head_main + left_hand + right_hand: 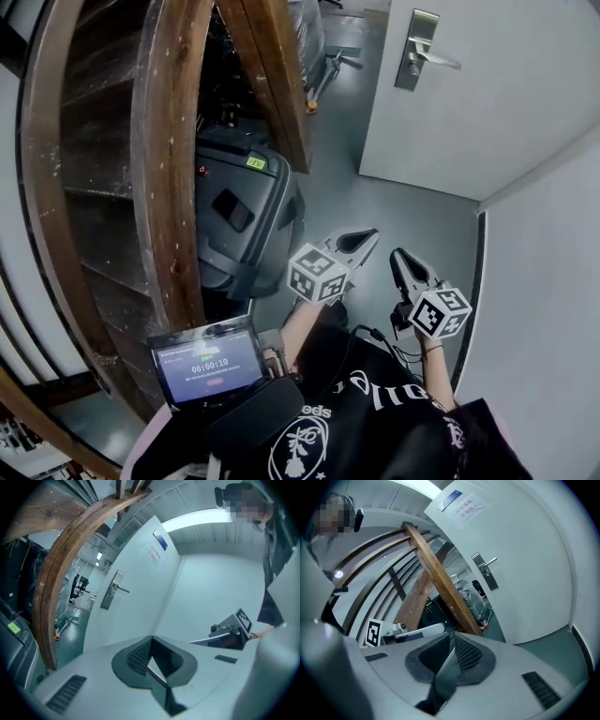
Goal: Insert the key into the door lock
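Observation:
A white door (487, 103) stands ahead at the upper right, with a silver lever handle and lock plate (419, 52) on it. The same handle (115, 589) shows in the left gripper view and, as a handle (485, 570), in the right gripper view. No key is visible in any view. My left gripper (364, 240) and right gripper (401, 257) are held low, close to the person's body and well short of the door. Both are shut with nothing seen between their pads. In each gripper view the left gripper (150, 640) and right gripper (452, 637) have their tips touching.
A curved wooden stair frame (169, 159) fills the left side. A black wheeled case (239, 220) stands on the grey floor beside it. A small screen (208, 364) sits on the person's chest. A white wall (553, 262) runs along the right. A paper notice (466, 507) hangs on the door.

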Demonstrator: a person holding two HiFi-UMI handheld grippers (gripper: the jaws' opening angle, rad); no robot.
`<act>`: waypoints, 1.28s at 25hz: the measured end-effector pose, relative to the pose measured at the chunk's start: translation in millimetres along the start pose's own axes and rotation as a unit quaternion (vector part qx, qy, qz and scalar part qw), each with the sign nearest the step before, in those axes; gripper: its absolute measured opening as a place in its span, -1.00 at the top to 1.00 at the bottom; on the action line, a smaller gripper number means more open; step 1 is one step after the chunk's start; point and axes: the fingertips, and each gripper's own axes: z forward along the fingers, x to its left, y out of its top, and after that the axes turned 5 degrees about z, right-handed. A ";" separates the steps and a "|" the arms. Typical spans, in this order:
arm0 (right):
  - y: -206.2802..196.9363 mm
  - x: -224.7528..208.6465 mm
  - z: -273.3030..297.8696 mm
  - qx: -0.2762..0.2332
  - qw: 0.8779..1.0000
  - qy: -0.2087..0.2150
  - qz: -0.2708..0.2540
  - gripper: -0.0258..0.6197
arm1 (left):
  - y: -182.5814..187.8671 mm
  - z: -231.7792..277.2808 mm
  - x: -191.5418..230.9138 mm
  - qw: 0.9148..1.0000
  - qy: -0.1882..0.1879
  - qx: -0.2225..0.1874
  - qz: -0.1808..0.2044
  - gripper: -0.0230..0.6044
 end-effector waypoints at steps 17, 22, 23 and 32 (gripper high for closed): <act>-61.6 -25.7 -187.3 -0.031 0.999 -0.003 0.014 0.81 | -78.1 -16.1 -200.3 1.000 0.010 0.026 0.008 0.91; -85.5 -27.0 -223.0 -0.023 1.000 -0.002 0.012 0.81 | -98.7 -32.0 -237.3 1.000 0.021 0.020 0.001 0.91; -88.1 -26.6 -229.1 -0.022 1.000 -0.001 0.013 0.81 | -101.1 -33.6 -243.2 1.000 0.023 0.019 0.000 0.91; -96.9 -14.7 -259.7 -0.011 1.000 0.023 -0.001 0.81 | -102.0 -46.2 -276.9 0.999 0.041 0.003 -0.004 0.91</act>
